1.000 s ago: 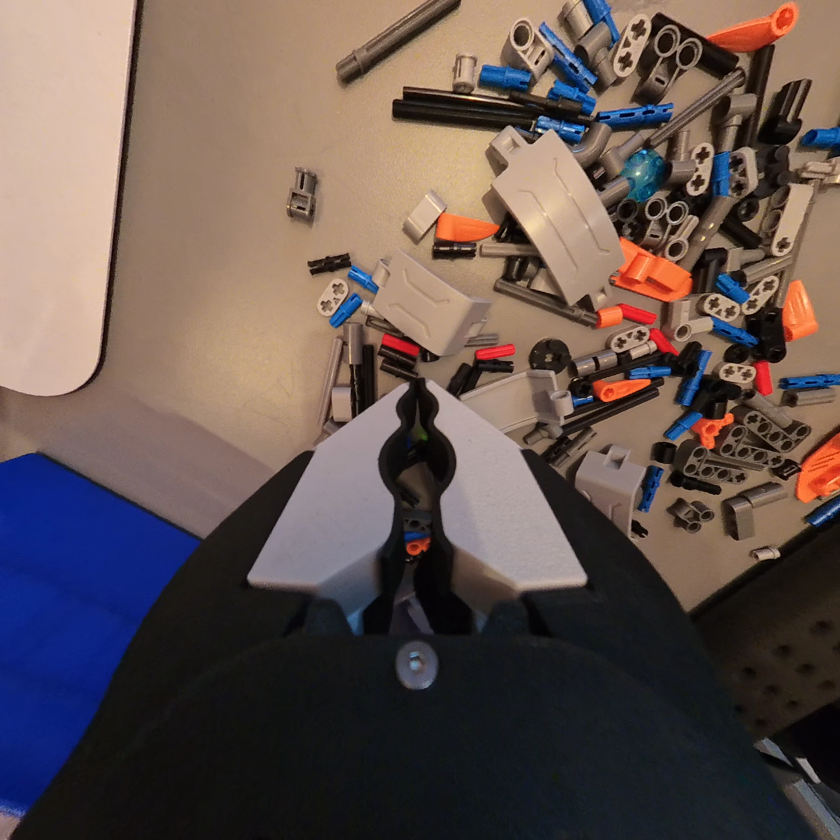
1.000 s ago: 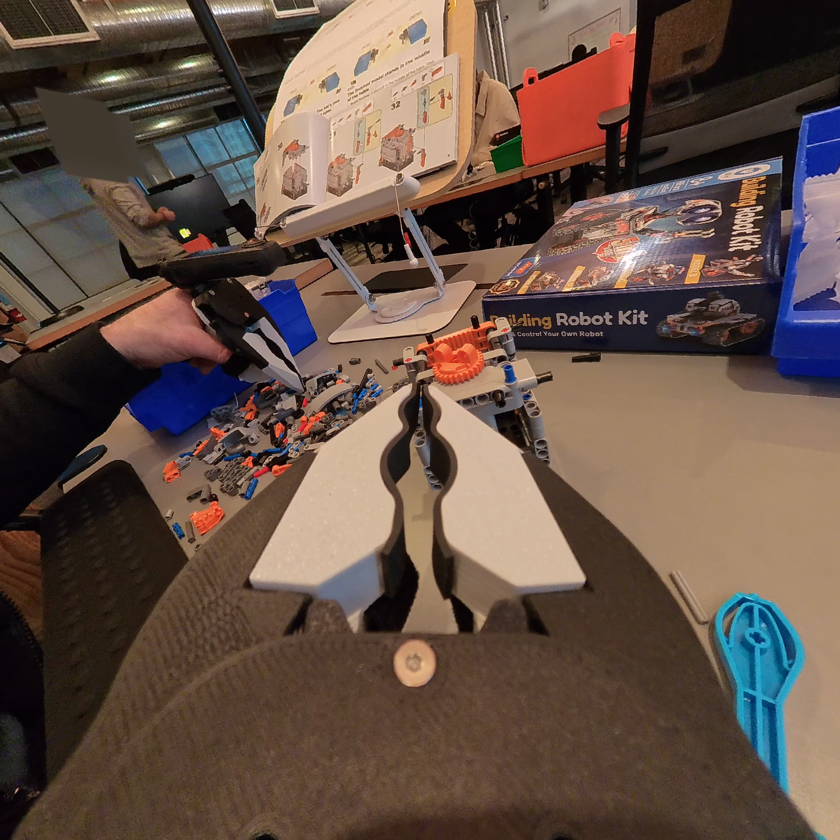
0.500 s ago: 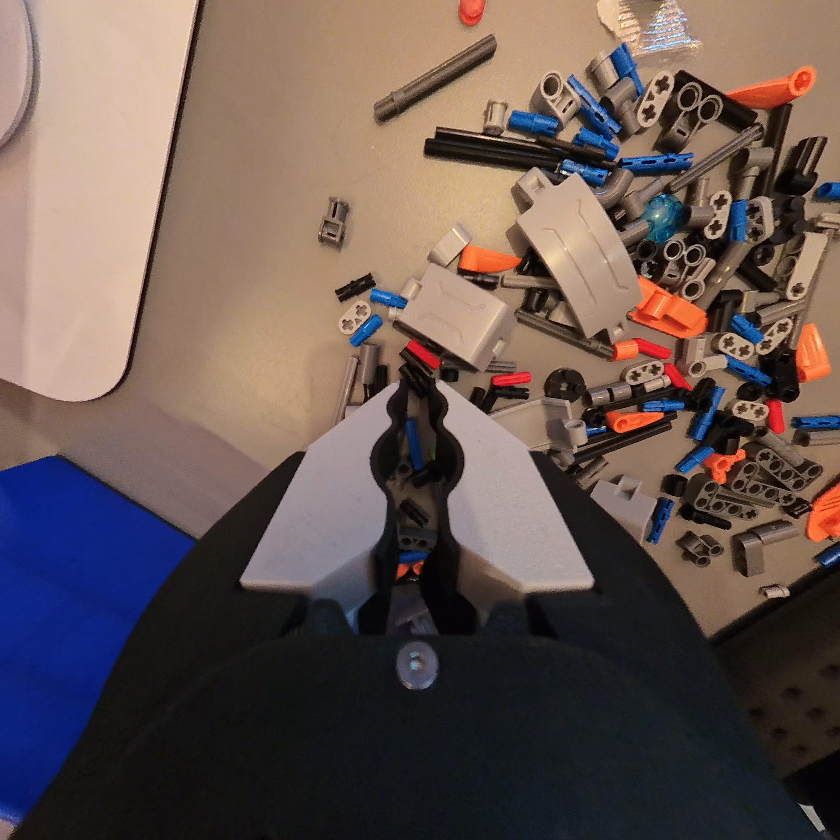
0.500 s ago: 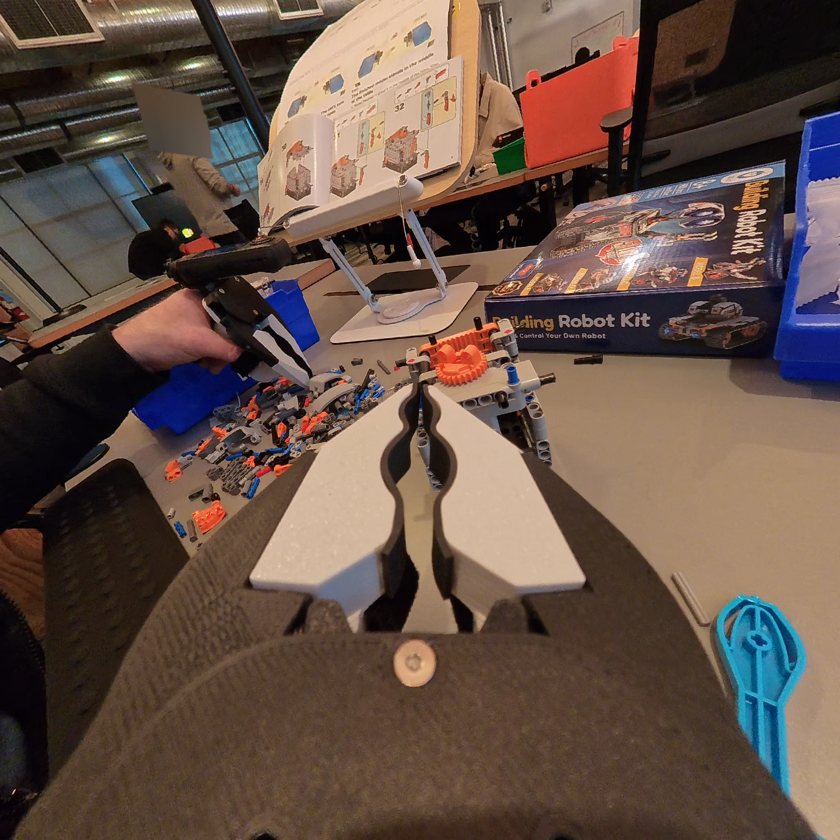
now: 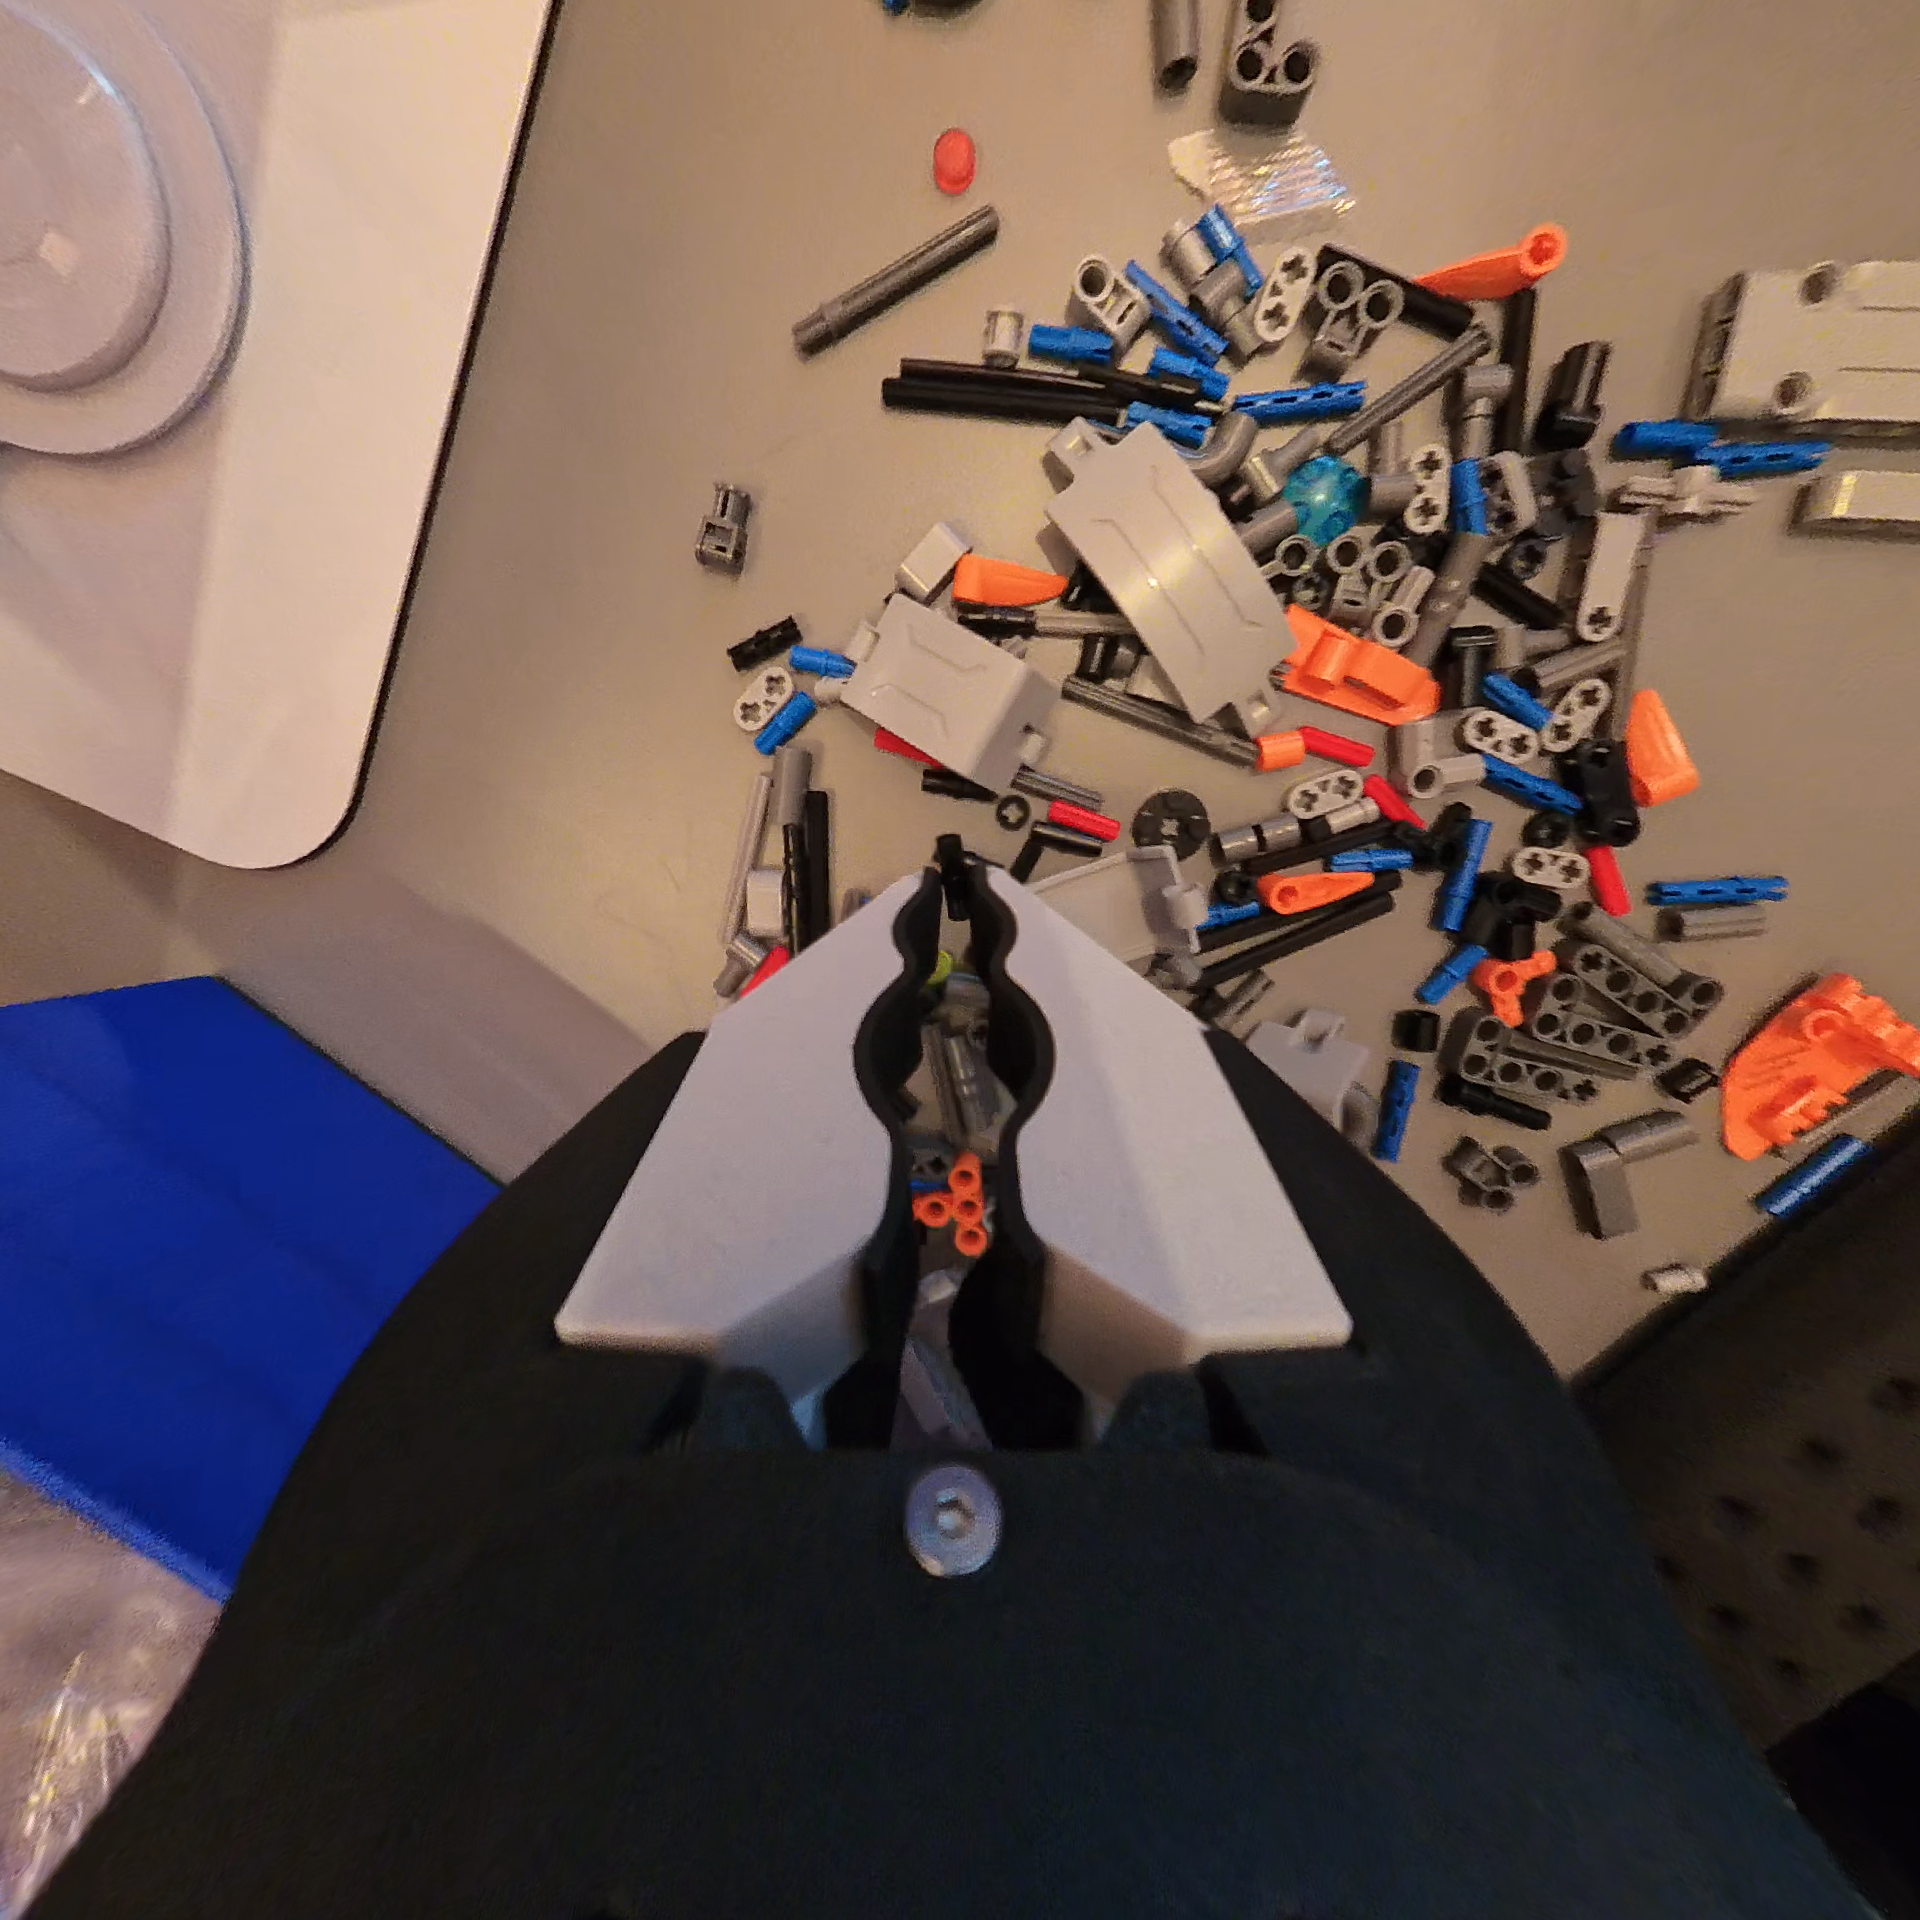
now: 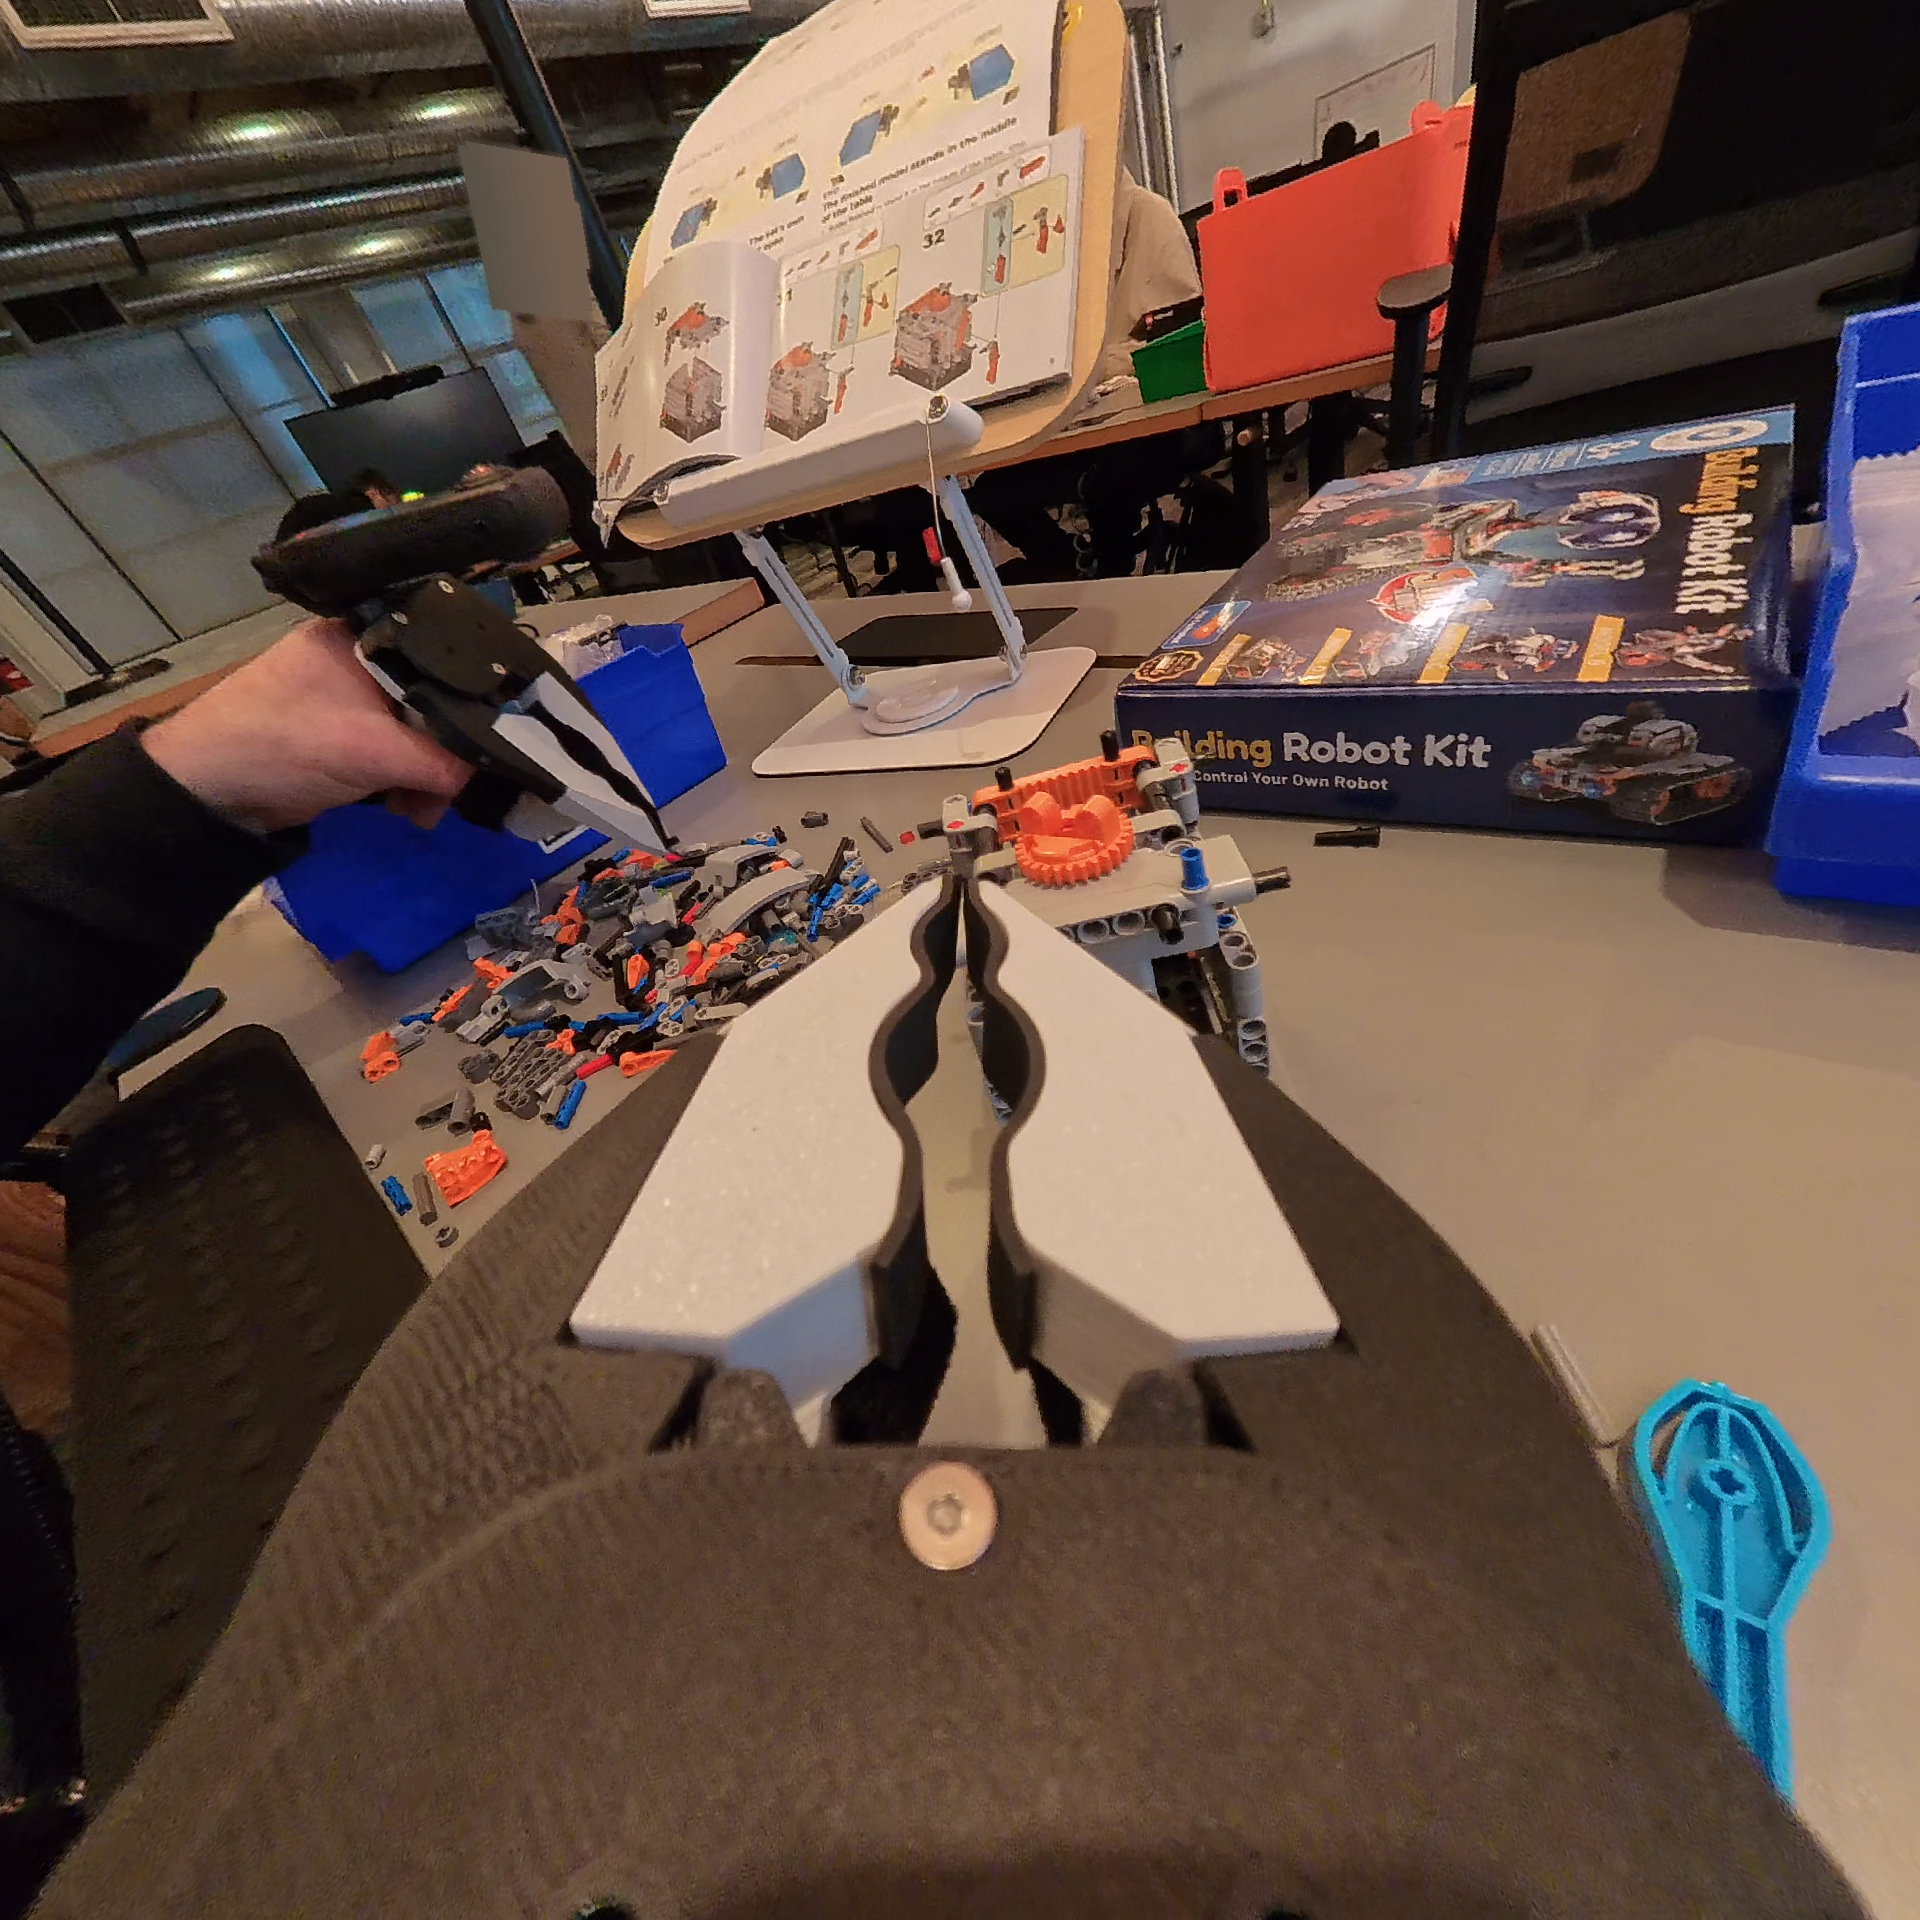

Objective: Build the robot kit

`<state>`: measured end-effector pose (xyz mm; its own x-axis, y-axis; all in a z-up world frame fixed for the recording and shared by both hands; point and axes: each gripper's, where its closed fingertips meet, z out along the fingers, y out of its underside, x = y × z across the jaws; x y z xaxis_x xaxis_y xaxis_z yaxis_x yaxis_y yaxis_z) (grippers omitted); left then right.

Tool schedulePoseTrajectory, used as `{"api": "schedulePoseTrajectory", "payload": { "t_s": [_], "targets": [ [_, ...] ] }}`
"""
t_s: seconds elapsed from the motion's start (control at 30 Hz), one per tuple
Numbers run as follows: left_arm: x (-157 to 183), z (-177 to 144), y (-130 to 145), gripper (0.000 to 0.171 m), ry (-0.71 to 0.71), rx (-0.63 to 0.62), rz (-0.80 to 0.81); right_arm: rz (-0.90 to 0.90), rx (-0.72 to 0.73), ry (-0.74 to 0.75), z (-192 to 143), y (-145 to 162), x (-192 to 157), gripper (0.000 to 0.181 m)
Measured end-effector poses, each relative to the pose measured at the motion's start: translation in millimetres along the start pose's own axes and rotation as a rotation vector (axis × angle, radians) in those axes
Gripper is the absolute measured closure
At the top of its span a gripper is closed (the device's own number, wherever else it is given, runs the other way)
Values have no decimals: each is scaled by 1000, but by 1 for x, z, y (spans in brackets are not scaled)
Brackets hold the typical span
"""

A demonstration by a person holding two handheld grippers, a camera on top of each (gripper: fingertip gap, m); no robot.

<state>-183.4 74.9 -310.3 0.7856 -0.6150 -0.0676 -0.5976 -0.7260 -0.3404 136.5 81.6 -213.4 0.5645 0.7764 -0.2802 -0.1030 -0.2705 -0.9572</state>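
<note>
Left hand-held gripper [image 5: 954, 883] pinches one small black pin [image 5: 950, 871] above the scattered parts pile [image 5: 1351, 665] on the counter [image 5: 623, 364]; right hand-held gripper [image 6: 961, 896] – clenched, empty – sits just before one half-built model [image 6: 1101, 862].

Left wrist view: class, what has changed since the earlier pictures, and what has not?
The left gripper closed its fingers on a small black pin and rose from the parts pile. The right gripper stayed shut beside the model.
</note>
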Motion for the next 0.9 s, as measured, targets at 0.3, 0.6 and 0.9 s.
{"api": "schedulePoseTrajectory", "payload": {
  "t_s": [0.3, 0.6, 0.9],
  "targets": [
    [45, -39, -25, 169, 45, 170, 96, -147, 36, -77, 2, -10, -31, 178],
    [110, -57, -57, 169, 149, 337, 310, -242, -26, -237, 23, 3, -84, 177],
    [146, -69, -82, 169, -91, 484, 621, -28, -111, -416, 51, 22, -119, 171]
  ]
}}
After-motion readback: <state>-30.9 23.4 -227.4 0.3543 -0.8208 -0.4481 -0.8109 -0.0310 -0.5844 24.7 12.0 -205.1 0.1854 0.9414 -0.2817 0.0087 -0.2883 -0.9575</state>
